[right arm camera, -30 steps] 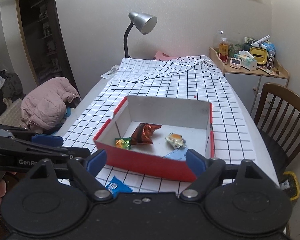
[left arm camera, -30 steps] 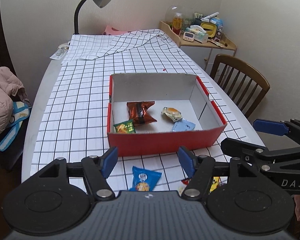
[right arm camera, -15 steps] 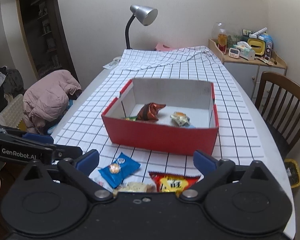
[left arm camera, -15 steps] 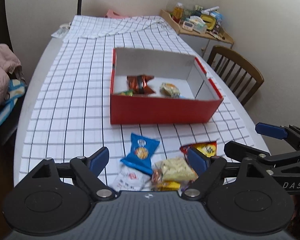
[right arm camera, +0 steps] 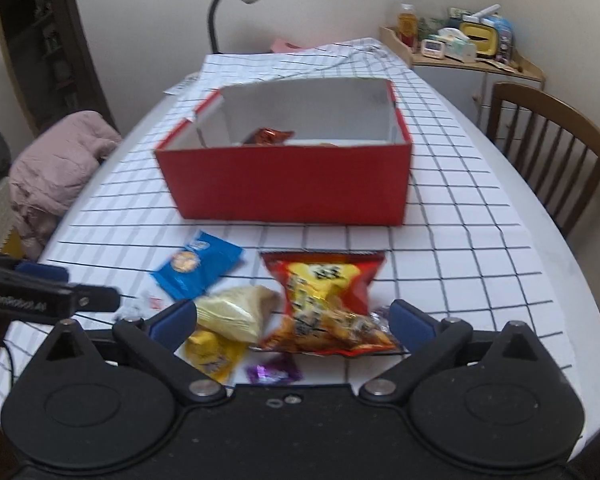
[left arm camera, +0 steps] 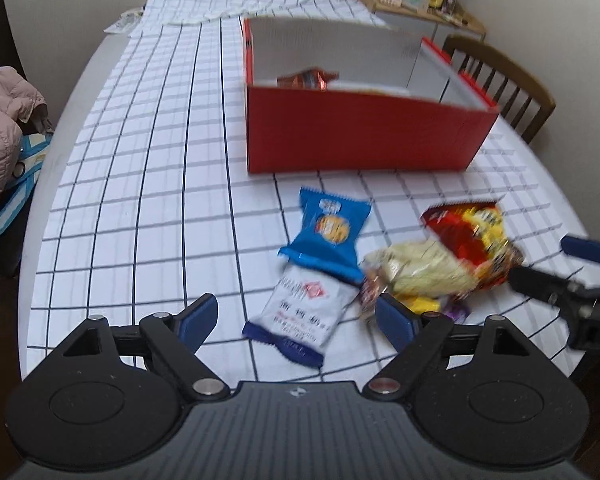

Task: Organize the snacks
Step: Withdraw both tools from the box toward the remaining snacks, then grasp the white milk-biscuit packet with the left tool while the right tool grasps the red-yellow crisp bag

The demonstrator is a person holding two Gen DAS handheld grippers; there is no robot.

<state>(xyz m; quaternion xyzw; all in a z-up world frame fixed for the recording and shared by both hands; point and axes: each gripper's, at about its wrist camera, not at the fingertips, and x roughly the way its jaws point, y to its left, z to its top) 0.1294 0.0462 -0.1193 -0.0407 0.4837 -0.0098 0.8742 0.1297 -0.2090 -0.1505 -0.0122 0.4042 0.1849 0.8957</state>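
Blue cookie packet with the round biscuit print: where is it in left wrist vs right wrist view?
Left wrist: blue cookie packet lies centre frame on the checked cloth, in front of the red box, its near end over the white packet.
Right wrist: same packet sits left of centre, left of the red-yellow chip bag.
Shared landmark: the red box, just beyond the packet in both.

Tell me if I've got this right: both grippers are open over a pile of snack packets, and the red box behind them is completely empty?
Not quite. The red box is not empty: the right wrist view shows an orange-brown packet inside it. The rest holds: the left gripper and right gripper are both open, with loose packets such as the blue packet and the red and yellow bag lying in front of the box.
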